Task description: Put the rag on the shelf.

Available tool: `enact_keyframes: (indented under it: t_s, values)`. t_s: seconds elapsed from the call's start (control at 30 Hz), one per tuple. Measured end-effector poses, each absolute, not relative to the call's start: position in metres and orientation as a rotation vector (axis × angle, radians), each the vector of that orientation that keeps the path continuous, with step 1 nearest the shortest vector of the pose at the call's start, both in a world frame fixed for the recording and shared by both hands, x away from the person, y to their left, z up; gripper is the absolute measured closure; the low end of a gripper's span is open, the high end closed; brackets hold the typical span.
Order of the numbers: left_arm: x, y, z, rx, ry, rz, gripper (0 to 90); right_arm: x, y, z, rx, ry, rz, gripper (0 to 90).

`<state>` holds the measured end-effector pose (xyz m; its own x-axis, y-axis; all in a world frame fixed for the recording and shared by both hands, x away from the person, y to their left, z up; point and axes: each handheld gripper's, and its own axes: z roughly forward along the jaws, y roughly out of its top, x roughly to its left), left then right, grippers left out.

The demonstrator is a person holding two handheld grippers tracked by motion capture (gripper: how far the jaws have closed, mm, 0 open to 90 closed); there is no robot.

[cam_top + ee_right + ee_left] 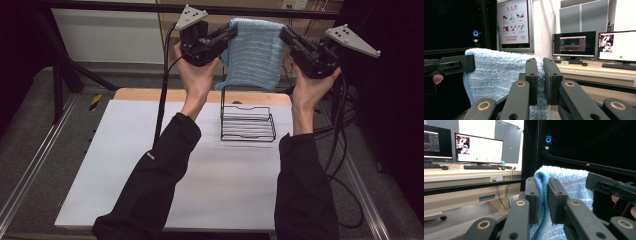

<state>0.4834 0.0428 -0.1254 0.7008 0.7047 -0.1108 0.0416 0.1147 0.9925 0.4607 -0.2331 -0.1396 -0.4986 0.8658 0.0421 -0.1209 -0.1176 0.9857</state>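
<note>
A light blue towel hangs stretched between my two grippers, held high above the far side of the table. My left gripper is shut on its left top corner, and my right gripper is shut on its right top corner. In the left gripper view the towel is pinched between the black jaws of the left gripper, with the other gripper at the far right. In the right gripper view the towel is clamped at its edge by the right gripper. A black wire rack stands on the table right below the towel.
The white table top lies under both forearms, with a wooden strip at its far edge. Black cables trail off the right side. Monitors and a desk stand beyond the frame.
</note>
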Motion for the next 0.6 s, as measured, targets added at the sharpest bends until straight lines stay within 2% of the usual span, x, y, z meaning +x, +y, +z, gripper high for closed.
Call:
enact_keyframes:
  t_s: [0.13,0.6]
  values:
    - [0.491,0.041,-0.126,1.402,0.674,0.573,78.9,0.472,-0.232,-0.139,0.882,1.413,1.702,83.3]
    - [0.525,0.036,-0.150,1.444,0.708,0.546,78.9,0.507,-0.237,-0.157,0.921,1.466,1.666,83.2]
